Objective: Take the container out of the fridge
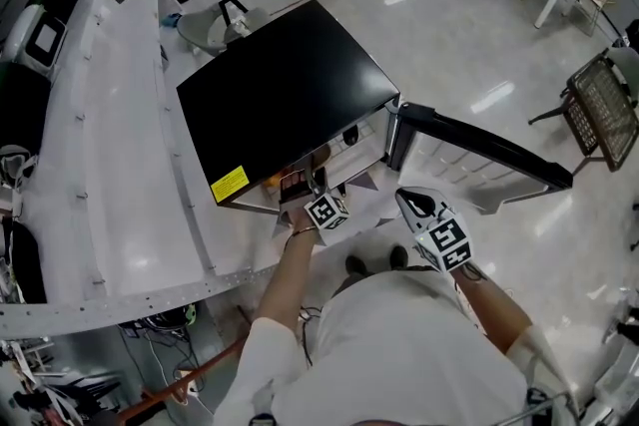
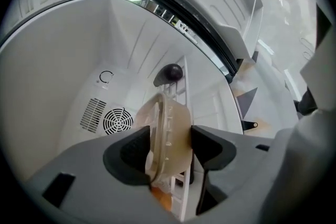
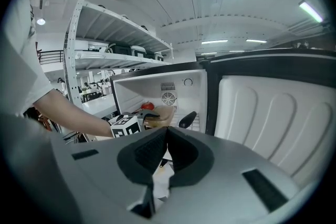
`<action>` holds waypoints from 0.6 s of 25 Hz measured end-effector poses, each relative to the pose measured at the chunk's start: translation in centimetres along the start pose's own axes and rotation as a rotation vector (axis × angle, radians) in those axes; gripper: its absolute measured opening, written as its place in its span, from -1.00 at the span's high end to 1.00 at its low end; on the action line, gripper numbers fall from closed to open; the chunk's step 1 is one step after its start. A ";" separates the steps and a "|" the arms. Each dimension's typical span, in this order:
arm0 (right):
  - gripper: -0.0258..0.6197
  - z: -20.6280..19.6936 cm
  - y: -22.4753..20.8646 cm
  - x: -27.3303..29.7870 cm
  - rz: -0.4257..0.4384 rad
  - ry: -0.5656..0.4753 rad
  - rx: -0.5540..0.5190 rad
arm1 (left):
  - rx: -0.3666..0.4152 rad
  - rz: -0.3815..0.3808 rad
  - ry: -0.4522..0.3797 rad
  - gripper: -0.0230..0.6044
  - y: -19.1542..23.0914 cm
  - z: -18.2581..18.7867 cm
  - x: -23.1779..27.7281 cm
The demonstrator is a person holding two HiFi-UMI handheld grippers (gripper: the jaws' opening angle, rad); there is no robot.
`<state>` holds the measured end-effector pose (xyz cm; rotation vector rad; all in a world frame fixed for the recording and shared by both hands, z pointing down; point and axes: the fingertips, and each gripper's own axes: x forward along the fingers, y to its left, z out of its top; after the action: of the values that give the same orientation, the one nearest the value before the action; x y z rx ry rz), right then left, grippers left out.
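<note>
Gripping the container (image 2: 173, 113) is the step in hand. The left tool (image 2: 171, 135) is inside the open fridge (image 1: 290, 95), clenched on it with one pad against each side. The right tool (image 3: 167, 132) hangs near the person, outside the fridge and to the right, with its jaws pressed together and nothing between them.

Judgement on doing it well:
- The grip looks narrow and off-centre, so firm it up before pulling.
- Level the container first, since it reads as tilted in the left gripper view.
- Draw it straight toward the near side, clear of the white wire shelf (image 2: 178, 194) under it.
- Watch the dark rounded thing (image 2: 170, 72) just beyond and the red fruit (image 3: 148, 106) further back.
- The door (image 1: 479, 150) stands wide to the right, so the way out is free.

Container: a pale, translucent plastic tub with a ribbed rim or lid edge, seen edge-on. Something orange shows below it, but I cannot tell whether that is its contents. It probably flexes under pressure. It is at the front of the compartment, near the opening, with the round fan vent (image 2: 117, 121) on the far wall behind it.
</note>
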<state>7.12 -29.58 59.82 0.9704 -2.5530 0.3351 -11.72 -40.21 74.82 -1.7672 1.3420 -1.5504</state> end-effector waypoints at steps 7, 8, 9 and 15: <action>0.90 0.0 0.4 -0.2 0.006 0.000 -0.006 | -0.006 -0.009 -0.041 0.16 -0.8 0.6 -1.7; 0.90 0.0 0.5 -0.2 0.008 -0.001 -0.007 | -0.007 -0.004 -0.049 0.16 -0.6 0.7 -2.0; 0.90 0.0 0.6 -0.2 0.010 -0.001 -0.008 | -0.011 0.003 -0.057 0.17 -0.4 0.8 -2.3; 0.90 -0.2 1.3 -0.5 0.023 0.001 -0.009 | -0.057 0.029 -0.116 0.19 0.9 1.7 -4.4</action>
<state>6.66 -28.24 59.70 0.9372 -2.5644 0.3300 -10.07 -37.28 71.40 -1.8336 1.3616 -1.3841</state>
